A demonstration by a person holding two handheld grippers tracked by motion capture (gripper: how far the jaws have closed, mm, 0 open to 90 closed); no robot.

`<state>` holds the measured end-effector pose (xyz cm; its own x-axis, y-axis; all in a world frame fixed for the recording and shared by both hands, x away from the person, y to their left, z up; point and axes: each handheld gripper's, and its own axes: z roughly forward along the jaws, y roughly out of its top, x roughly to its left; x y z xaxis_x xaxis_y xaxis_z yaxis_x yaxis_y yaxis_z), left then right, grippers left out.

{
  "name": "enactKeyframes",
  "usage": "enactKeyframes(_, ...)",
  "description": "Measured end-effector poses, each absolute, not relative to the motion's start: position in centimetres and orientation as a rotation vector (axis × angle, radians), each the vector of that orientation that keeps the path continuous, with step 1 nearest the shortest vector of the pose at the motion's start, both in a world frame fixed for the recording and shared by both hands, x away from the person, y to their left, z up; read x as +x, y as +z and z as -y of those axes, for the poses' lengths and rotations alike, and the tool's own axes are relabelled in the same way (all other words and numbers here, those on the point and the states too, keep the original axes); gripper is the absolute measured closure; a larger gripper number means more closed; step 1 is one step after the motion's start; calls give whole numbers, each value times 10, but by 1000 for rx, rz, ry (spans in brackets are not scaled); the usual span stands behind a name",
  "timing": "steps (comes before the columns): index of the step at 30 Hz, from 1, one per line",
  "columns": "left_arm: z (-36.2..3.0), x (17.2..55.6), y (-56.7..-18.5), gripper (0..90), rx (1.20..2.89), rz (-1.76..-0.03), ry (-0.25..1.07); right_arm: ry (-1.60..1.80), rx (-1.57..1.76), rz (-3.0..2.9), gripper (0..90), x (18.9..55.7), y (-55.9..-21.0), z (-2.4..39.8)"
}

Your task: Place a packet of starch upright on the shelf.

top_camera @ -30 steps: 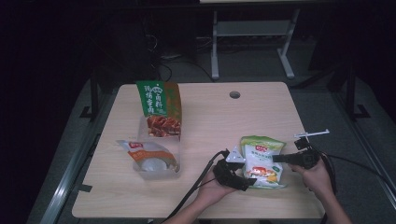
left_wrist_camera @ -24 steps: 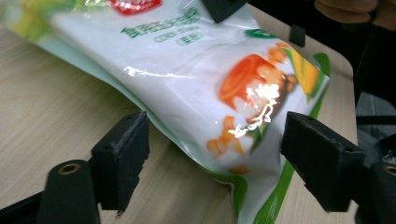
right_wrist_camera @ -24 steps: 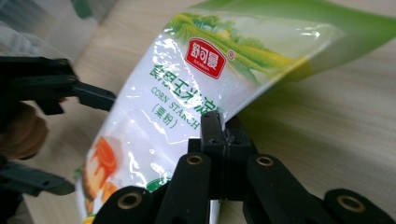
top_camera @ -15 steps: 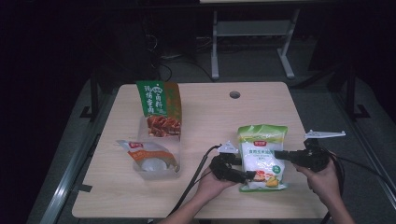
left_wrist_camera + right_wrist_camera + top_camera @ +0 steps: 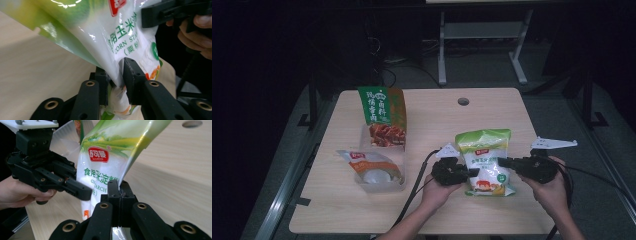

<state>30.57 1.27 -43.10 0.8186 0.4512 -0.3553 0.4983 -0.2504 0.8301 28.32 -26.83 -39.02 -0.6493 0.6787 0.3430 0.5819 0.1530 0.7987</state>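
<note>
A green-and-white corn starch bag (image 5: pixel 484 160) is held upright above the table's front right, between my two grippers. My left gripper (image 5: pixel 472 172) is at its left lower edge. Its jaws have just been closing, and in the left gripper view they (image 5: pixel 116 75) pinch the bag (image 5: pixel 125 37). My right gripper (image 5: pixel 502 161) is shut on the bag's right edge. In the right gripper view its jaws (image 5: pixel 120 192) clamp the thin side seam of the bag (image 5: pixel 105 162), with the left gripper (image 5: pixel 75 187) across from it.
A green and orange snack bag (image 5: pixel 382 115) stands at the table's middle left. In front of it a clear plastic tub (image 5: pixel 374 172) holds a white and orange packet. A cable hole (image 5: pixel 463 101) lies in the wooden table (image 5: pixel 512 125) at the back. Cables trail off the front edge.
The corn starch bag has gone from lying crumpled on the table to hanging upright. Both hands have risen with it. The left jaws have closed on its edge.
</note>
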Motion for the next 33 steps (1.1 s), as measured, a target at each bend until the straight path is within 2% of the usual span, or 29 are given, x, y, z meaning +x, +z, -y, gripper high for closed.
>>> enactKeyframes(4,-19,302,-425,777,1927,-680,87,1512,1198,-2337,876,284,-391,258)
enactKeyframes(7,-22,298,-425,791,1955,-650,131,1482,1171,-2404,855,284,-397,255)
enactKeyframes(12,-22,295,-426,797,1964,-623,158,1479,1159,-2450,812,283,-405,257)
enactKeyframes(18,-21,293,-425,796,1984,-591,180,1438,1080,-2507,664,284,-403,256)
enactKeyframes(23,-21,293,-424,794,1992,-580,179,1390,1030,-2553,609,290,-406,245)
enactKeyframes(27,-22,293,-424,793,1996,-587,176,1336,1017,-2549,635,291,-406,235)
enactKeyframes(33,-25,293,-424,765,1991,-599,170,1304,1050,-2549,759,290,-405,232)
